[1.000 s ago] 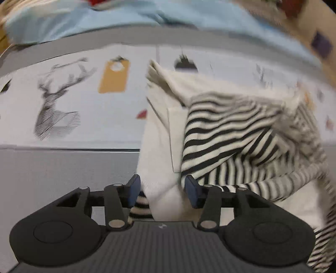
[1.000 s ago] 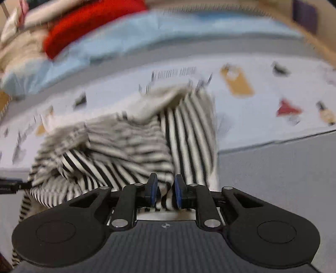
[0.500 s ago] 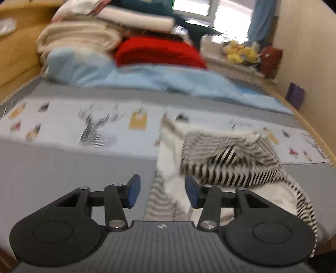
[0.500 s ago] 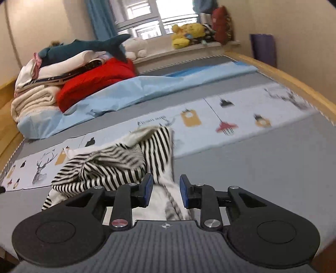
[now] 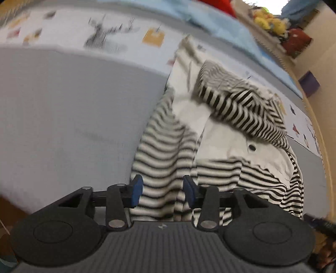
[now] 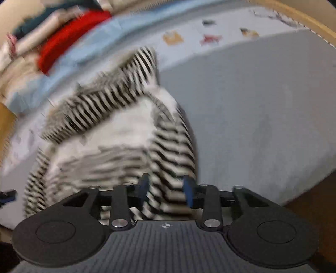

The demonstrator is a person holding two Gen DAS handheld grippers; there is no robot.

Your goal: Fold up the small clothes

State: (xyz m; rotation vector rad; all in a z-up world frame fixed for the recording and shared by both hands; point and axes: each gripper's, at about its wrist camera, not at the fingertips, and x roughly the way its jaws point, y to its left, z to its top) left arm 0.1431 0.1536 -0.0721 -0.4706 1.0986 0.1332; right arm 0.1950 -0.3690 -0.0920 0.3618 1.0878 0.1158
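Softly rumpled, the striped garment [image 5: 235, 109] of black-and-cream knit with a plain cream panel and one dark button lies bunched on the grey bedcover [image 5: 63, 117]. Both the left gripper [image 5: 162, 190] and right gripper [image 6: 166, 187] are opening, striped hem between their blue pads, none visibly pressing.

Setting: a home bedroom; work surface is a bed with a grey sheet [image 5: 69, 117] and a wooden frame edge [image 6: 294, 14]; a pale printed mat [image 5: 117, 35] with deer and tag motifs lies across it; folded bedding stacked at the far end [image 6: 63, 40]; yellow plush toys [image 5: 266, 20] on a ledge.
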